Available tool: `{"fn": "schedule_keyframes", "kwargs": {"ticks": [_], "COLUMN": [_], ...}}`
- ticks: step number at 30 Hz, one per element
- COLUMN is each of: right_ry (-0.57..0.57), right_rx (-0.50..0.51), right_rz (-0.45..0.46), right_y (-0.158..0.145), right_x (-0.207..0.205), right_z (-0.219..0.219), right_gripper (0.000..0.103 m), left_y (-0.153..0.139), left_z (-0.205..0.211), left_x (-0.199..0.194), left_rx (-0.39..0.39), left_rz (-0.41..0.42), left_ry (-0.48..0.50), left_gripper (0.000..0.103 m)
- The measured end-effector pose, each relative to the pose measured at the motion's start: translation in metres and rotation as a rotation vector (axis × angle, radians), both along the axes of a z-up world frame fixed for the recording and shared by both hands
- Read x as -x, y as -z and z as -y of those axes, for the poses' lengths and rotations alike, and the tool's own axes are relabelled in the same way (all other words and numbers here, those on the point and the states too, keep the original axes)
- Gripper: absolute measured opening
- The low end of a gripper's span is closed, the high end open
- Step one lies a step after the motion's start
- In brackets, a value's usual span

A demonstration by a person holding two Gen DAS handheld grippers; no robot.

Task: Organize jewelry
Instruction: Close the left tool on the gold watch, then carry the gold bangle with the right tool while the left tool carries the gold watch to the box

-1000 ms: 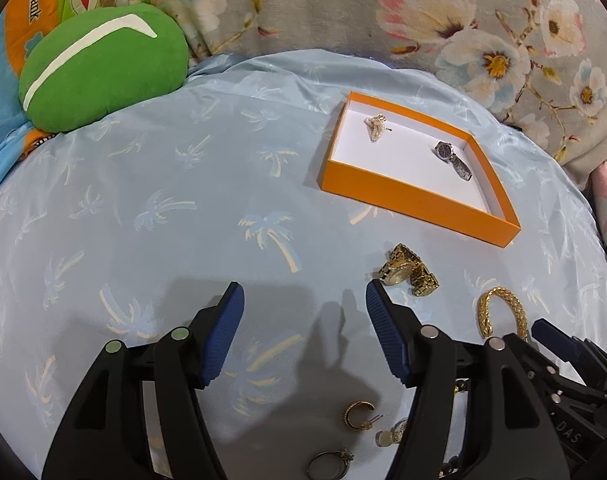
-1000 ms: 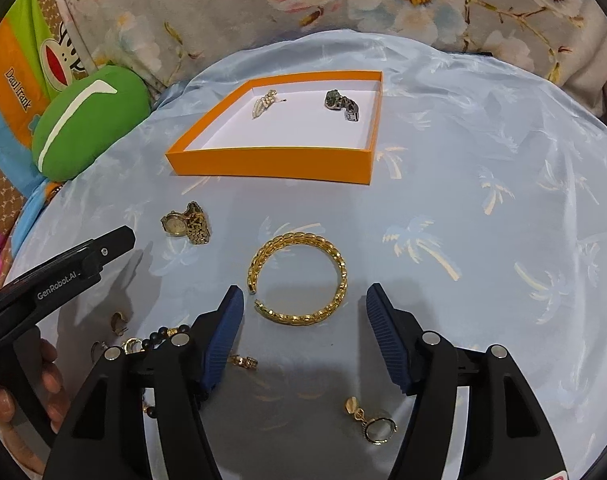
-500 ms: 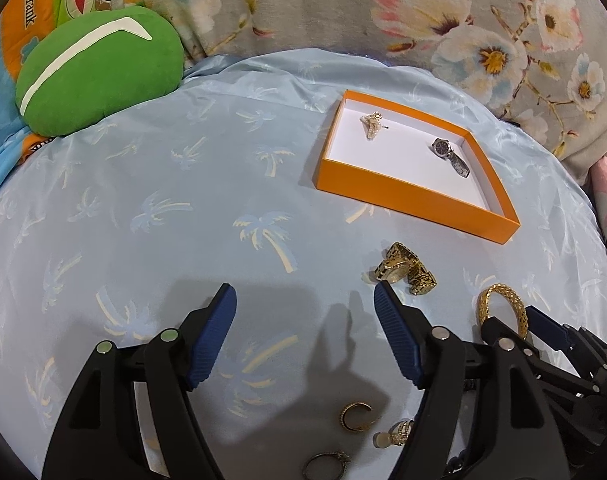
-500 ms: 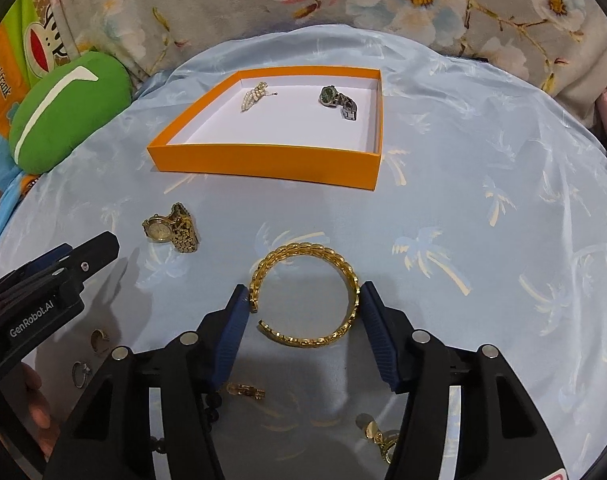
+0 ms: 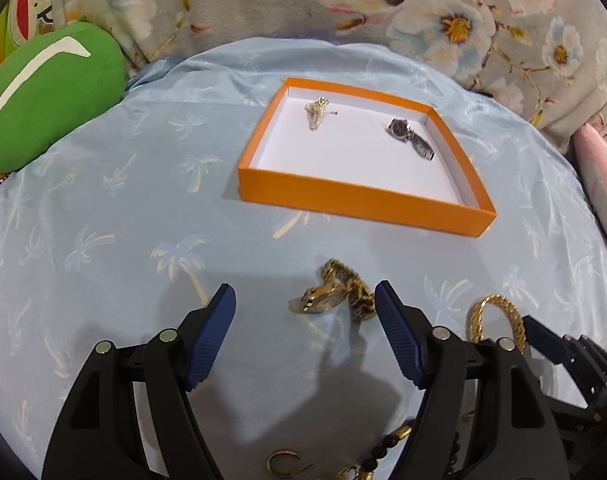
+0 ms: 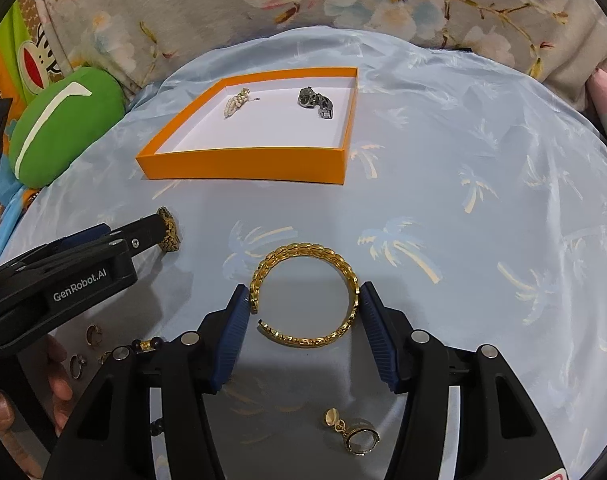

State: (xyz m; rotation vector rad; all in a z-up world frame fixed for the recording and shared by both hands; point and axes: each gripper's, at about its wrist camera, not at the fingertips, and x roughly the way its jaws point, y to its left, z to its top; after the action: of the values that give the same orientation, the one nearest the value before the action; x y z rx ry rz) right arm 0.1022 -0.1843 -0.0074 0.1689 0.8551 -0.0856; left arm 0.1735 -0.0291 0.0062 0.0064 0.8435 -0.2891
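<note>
A: What do we have between the fingers of our right gripper (image 6: 303, 312)?

B: The gold cuff bracelet (image 6: 305, 294), an open ring of braided, scale-like links, shiny, with a gap on its left side. Our blue ribbed pads (image 6: 233, 340) sit against its two outer edges, touching or nearly so, so we'd call the jaws closed around it; it lies flat on the cloth.

A: And our left gripper (image 5: 305, 334)?

B: Spread wide, holding nothing. The gold watch (image 5: 337, 294) lies between its fingertips, toward the right pad, with its chunky link band curled up on edge and its round face tilted.

A: What lies ahead of us?

B: The orange box (image 6: 243, 164), a shallow cardboard tray with a white floor, sits well ahead of both grippers. Inside it are a pale, leaf-shaped brooch (image 6: 237, 102) at the far left and a dark metal watch (image 6: 315, 100) at the far right.

A: Anything nearer?

B: Under the right gripper's fingers lies a gold drop earring with a hoop (image 6: 351, 432); left of them lie small gold rings (image 6: 85, 344) and a string of dark beads (image 5: 387, 444). Everything rests on a smooth, glossy blue cloth (image 6: 463, 200) printed with palm trees.
</note>
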Motion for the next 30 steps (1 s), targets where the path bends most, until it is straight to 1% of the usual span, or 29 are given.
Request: {"fn": "schedule_keyframes", "kwargs": {"ticks": [2,4,6,7,8,10,11,12,16,22,30], "right_ry": [-0.001,0.0,0.0,0.0,0.0,0.001,0.001,0.001,0.001,-0.006,-0.01], "right_rx": [-0.002,-0.003,-0.002,-0.001,-0.002,-0.002,-0.002,-0.002,-0.003,0.004,-0.012], "right_rz": [0.001,0.001,0.0,0.001,0.001,0.001,0.001,0.001,0.003,0.013,0.046], "right_y": [0.0,0.0,0.0,0.0,0.0,0.0,0.0,0.0,0.0,-0.002,-0.012], "right_x": [0.0,0.0,0.0,0.0,0.0,0.0,0.0,0.0,0.001,0.002,0.006], "right_z": [0.0,0.0,0.0,0.0,0.001,0.001,0.001,0.001,0.001,-0.003,-0.001], "right_gripper": [0.055,0.055,0.055,0.055,0.056,0.056,0.056,0.056,0.055,0.055,0.055], "left_y": [0.001,0.004,0.005,0.006,0.006,0.006,0.006,0.006,0.006,0.004,-0.01], "left_z": [0.004,0.009,0.012,0.013,0.013,0.015,0.015,0.016,0.014,0.01,0.003], "left_x": [-0.004,-0.007,-0.008,-0.007,-0.007,-0.005,-0.004,-0.003,-0.002,0.003,0.009], "left_rx": [0.01,0.01,0.009,0.01,0.006,0.004,0.003,0.004,0.018,0.036,0.069], "left_rz": [-0.011,-0.035,-0.039,-0.04,-0.038,-0.035,-0.034,-0.036,-0.037,-0.038,-0.01], "left_ry": [0.015,0.037,0.048,0.054,0.058,0.067,0.07,0.074,0.076,0.076,0.058], "left_gripper": [0.066,0.056,0.051,0.046,0.044,0.03,0.027,0.02,0.018,0.018,0.018]}}
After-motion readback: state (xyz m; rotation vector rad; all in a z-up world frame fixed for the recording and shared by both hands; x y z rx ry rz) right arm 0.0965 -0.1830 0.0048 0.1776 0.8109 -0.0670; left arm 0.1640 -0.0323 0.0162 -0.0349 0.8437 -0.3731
